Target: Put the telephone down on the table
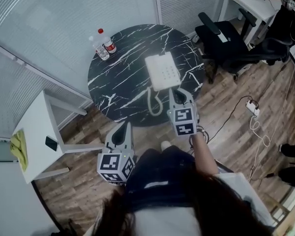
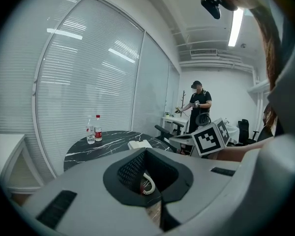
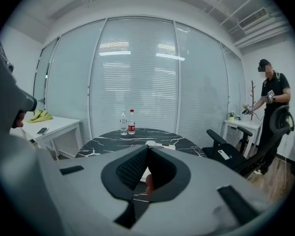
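Note:
The white telephone [image 1: 162,72] lies flat on the round black marble table [image 1: 123,77], near its front right side. Its coiled cord [image 1: 155,103] droops over the near rim. My right gripper [image 1: 179,92] hovers just behind the telephone's near edge, jaws together with nothing between them; in the right gripper view the telephone [image 3: 160,144] shows beyond the right gripper [image 3: 147,149]. My left gripper [image 1: 122,127] is lower left, off the table's rim, also shut and empty. In the left gripper view the left gripper [image 2: 146,151] points at the table with the telephone [image 2: 140,144] and cord [image 2: 146,185] ahead.
Two water bottles [image 1: 104,44] stand at the table's far left. A black office chair [image 1: 226,38] sits to the right, a white side table [image 1: 39,127] with a yellow cloth [image 1: 18,149] to the left. A power strip [image 1: 251,107] lies on the wood floor. A person [image 3: 271,97] stands by a far desk.

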{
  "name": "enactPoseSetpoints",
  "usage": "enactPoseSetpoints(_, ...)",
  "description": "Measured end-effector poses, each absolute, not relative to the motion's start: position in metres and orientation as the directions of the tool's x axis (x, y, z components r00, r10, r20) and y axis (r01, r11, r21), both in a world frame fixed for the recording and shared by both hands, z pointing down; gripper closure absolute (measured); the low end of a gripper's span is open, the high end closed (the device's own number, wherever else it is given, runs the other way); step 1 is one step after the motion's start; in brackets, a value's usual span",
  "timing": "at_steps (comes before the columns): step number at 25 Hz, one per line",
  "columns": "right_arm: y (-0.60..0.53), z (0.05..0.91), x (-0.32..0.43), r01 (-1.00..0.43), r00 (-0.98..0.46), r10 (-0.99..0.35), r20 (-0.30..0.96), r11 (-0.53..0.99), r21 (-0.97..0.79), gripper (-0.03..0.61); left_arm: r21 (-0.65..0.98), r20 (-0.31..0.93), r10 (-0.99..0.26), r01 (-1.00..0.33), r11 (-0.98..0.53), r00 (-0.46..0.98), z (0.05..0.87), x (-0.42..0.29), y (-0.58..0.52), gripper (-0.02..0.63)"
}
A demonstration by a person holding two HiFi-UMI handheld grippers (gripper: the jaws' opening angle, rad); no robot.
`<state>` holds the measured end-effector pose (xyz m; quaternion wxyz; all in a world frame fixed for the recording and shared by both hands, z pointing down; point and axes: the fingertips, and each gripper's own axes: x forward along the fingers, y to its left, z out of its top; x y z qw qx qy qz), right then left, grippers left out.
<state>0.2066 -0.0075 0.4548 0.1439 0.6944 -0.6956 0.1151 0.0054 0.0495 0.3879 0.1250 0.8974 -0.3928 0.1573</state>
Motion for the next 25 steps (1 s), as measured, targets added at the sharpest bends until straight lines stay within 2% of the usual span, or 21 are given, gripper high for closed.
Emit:
enactPoseSetpoints(10, -0.018, 0.471, 0.207, -1.000, -0.003, -0.919, 0.395, 0.009, 0.013, 0.577, 0.103, 0.409, -0.685, -0.776, -0.622, 0.603, 0.395, -0.008, 0.041, 0.614)
enactPoseSetpoints(25, -0.063, 0.485, 0.201, -1.000, 0.012, -0.898, 0.440, -0.009, 0.009, 0.551, 0.134, 0.405, -0.635, -0.730, -0.670, 0.658, 0.402, -0.008, -0.020, 0.614)
